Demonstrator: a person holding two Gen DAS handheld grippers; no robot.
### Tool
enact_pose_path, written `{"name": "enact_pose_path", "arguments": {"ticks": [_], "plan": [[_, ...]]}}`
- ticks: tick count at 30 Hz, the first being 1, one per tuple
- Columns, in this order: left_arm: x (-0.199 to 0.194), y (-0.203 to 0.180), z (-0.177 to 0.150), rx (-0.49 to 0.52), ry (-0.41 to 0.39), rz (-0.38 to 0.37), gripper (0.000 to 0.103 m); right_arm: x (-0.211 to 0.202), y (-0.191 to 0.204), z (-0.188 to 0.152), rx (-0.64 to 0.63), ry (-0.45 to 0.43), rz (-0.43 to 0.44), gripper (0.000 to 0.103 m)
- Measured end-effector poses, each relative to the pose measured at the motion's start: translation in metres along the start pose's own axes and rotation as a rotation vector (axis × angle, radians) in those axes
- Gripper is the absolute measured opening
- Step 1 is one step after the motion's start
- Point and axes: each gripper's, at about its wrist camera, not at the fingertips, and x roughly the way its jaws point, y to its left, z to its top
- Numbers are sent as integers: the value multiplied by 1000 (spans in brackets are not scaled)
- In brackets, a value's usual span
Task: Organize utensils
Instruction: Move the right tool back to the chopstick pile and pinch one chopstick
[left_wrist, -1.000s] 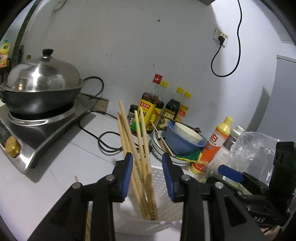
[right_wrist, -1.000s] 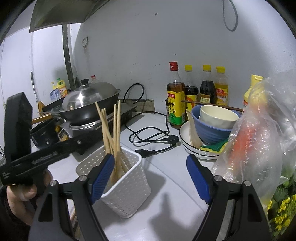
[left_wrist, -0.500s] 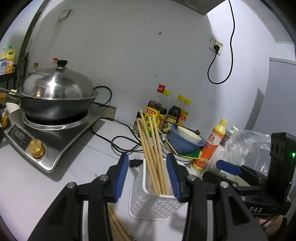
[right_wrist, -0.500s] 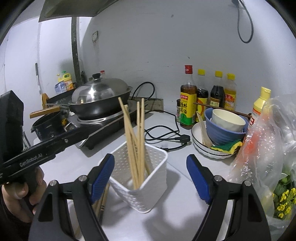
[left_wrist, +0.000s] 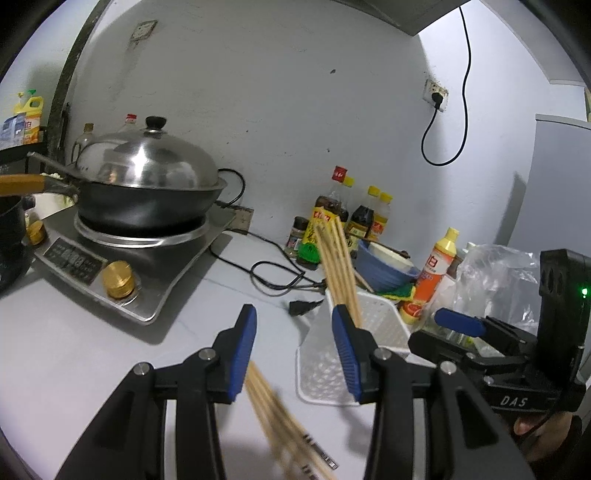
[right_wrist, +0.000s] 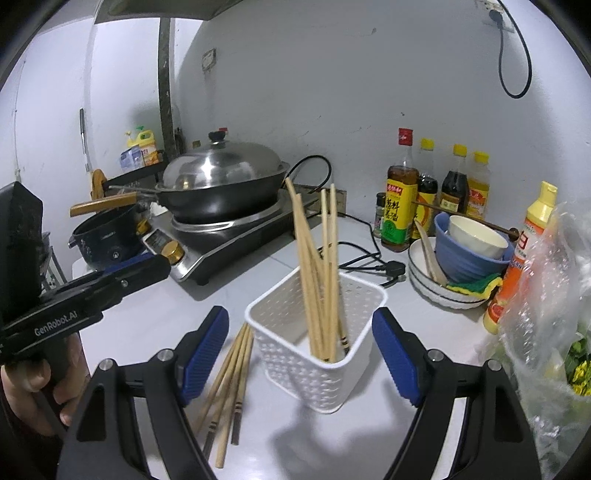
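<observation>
One white perforated basket stands on the white counter, holding about five wooden chopsticks upright and leaning. A second bundle of about five loose chopsticks lies flat on the counter just left of the basket. Behind the basket stand four sauce bottles; a lidded wok sits left of it. The left gripper tilts downward above the loose bundle, jaws apart, gripping nothing. The right gripper hangs just before the basket, jaws wide, pads clear of its walls. The left gripper's body reads "GenRobot.AI", the right's "DAS".
</observation>
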Motion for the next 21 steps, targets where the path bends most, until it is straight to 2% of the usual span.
{"name": "enact_pose_path", "arguments": {"ticks": [7,14,16,18,21], "plan": [[-6,25,-19,-13,26,32,42,16,25,-17,-32,44,-20,79],[0,57,-41,-52,83,68,42,41,49,-36,-65,109,14,78],[1,65,-46,-66,94,77,42,52,57,-42,-89,148,25,66],[4,73,-50,-81,107,86,42,61,63,-46,-112,181,26,48],[7,83,-53,-97,116,93,42,80,70,-54,-132,242,25,32]]}}
